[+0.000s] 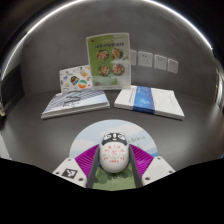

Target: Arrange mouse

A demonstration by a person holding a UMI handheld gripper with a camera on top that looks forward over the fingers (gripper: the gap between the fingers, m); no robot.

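Observation:
A white mouse [113, 152] with red markings and a black patterned front end sits between my gripper's [112, 162] two fingers. Both purple pads [88, 158] lie against its sides, so the fingers are shut on it. Under and around the mouse lies a round mat [100, 132] with a white and green printed pattern. Whether the mouse rests on the mat or is lifted off it cannot be told.
Beyond the mat, a closed book [73, 104] lies to the left and a white and blue book [148, 99] to the right on the grey table. A green picture card [107, 61] stands upright behind them, with small cards [158, 61] along the wall.

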